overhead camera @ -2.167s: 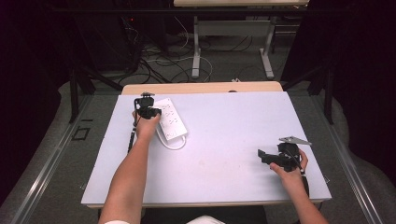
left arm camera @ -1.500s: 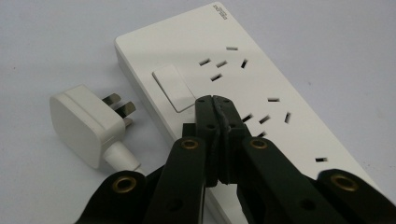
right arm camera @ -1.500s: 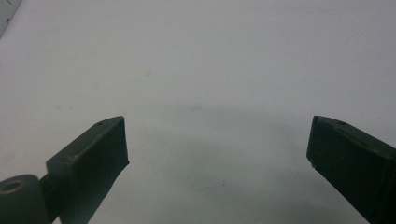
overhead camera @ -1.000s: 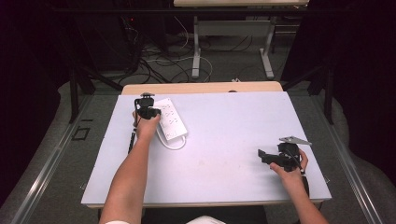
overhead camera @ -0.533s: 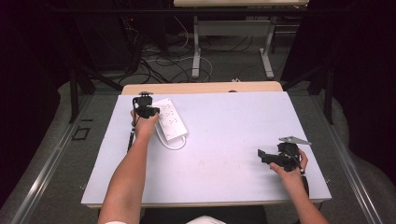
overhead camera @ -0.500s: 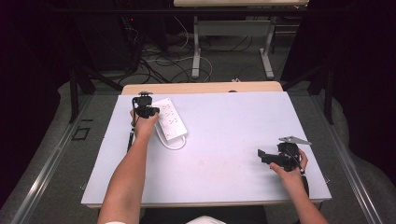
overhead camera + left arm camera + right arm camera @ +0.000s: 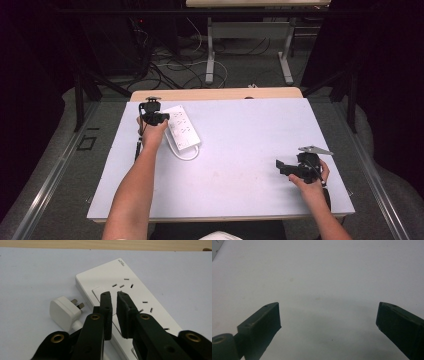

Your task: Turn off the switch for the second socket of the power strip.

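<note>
My left claw (image 7: 114, 296) hangs over the long white plastic power strip (image 7: 140, 302), its two black jaws drawn close with only a thin slit between them and nothing held in that slit; the tips sit above the strip's near half, by a raised square panel, though I cannot tell whether they touch the surface. Just to the left of the jaws lies the white three-pin plug (image 7: 64, 312), pins pointing toward the strip and stopping just short of its edge; its white cord (image 7: 186, 154) curls out from the strip's near end in a loop (plain in the high view, hidden under my jaws in the left gripper view). Beyond the strip runs the pale lavender tabletop (image 7: 30, 272), and past that a strip of bare wood edge (image 7: 100, 244).

In the high view my left claw (image 7: 152, 116) is at the far left part of the table, the power strip (image 7: 183, 126) touching its right side; my right claw (image 7: 283, 166) is well apart, near the right front edge, held low in my right hand (image 7: 312, 177). Its jaws stand wide, nothing between them, bare tabletop (image 7: 332, 277) ahead.
</note>
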{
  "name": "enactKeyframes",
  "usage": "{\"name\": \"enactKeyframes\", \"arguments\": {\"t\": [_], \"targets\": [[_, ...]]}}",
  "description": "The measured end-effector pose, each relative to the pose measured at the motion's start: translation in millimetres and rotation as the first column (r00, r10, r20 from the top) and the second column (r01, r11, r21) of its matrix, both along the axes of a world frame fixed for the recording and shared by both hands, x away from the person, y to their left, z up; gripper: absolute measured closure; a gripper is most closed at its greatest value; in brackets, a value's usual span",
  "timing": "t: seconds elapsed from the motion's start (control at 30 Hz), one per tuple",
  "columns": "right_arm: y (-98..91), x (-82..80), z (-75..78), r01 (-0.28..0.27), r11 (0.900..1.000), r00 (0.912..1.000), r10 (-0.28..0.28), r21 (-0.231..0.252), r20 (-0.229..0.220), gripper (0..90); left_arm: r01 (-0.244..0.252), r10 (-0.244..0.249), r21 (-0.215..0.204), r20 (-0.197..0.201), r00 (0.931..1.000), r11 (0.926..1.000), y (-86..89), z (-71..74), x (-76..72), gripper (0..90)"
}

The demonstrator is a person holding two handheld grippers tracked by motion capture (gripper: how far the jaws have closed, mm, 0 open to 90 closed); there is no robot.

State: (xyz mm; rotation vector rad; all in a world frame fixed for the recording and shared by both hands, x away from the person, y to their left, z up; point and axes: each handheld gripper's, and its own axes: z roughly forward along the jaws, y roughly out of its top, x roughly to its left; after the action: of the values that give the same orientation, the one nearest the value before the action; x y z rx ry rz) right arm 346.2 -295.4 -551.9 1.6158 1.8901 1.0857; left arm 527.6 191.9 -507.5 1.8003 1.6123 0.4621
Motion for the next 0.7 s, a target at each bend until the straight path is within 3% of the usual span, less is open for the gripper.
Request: {"name": "enactKeyframes", "arguments": {"t": [0.37, 0.7], "targets": [[-0.1, 0.3, 0.4, 0.001, 1.0000, 1.0000, -0.001, 0.000, 0.003, 4.9, 0.013, -0.012, -0.010, 0.040, 0.9991, 0.9999, 1.6, 8.4, -5.4, 74.6], [0.2, 0.5, 0.9, 0.000, 1.0000, 1.0000, 0.000, 0.001, 0.001, 4.9, 0.030, -0.028, -0.032, 0.052, 0.9983, 0.9990, -0.3, 14.9, -10.2, 64.5]]}}
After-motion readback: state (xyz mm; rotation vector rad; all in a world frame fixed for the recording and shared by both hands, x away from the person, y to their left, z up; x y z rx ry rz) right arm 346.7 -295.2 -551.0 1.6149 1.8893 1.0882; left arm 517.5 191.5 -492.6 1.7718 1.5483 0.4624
